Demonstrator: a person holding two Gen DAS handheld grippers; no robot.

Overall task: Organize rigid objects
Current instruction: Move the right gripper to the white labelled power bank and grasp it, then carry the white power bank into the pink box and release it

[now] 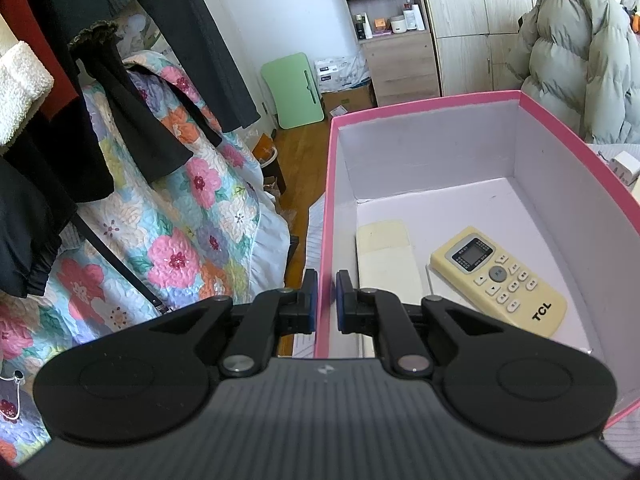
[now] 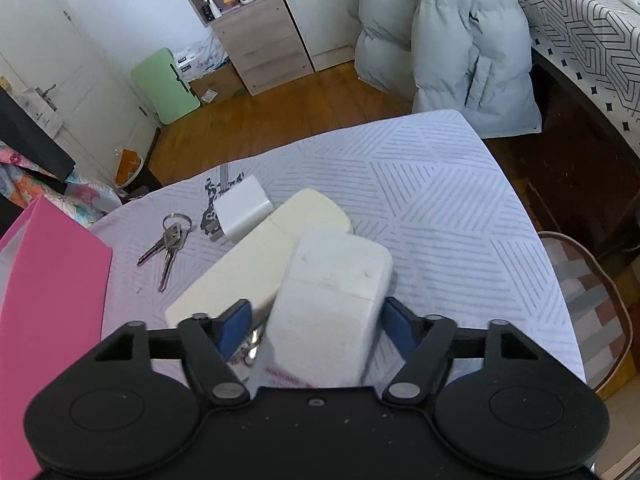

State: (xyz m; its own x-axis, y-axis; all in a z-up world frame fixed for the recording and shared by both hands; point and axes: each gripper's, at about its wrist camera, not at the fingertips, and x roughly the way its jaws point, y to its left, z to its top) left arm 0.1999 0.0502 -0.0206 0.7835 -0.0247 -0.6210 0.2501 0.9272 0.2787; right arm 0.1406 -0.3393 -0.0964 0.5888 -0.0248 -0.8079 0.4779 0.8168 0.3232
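Right hand-held gripper [image 2: 316, 326] straddles a white remote [image 2: 334, 300] that lies on the patterned cloth of the bench [image 2: 460, 216], its jaws spread wide with the blue pads at either flank of the casing; the picture is blurred there, so whether the pads already press on it cannot be told. That remote rests partly over a cream remote [image 2: 256, 264], and just beyond sit a white charger block [image 2: 242, 214] and a bunch of keys [image 2: 168, 240]. Left hand-held gripper [image 1: 326, 300] is pressed together on the near wall of the pink box [image 1: 326, 200], steadying it. Inside the box lie a yellowish TCL remote [image 1: 500, 280] and a pale flat remote [image 1: 386, 256] side by side. By my reading, the step in hand is picking up the white remote for transfer into the box. Next move calls for closing firmly on its long sides, lifting clear of the cream remote without dragging it, then carrying leftward over the pink rim to the free floor of the box.
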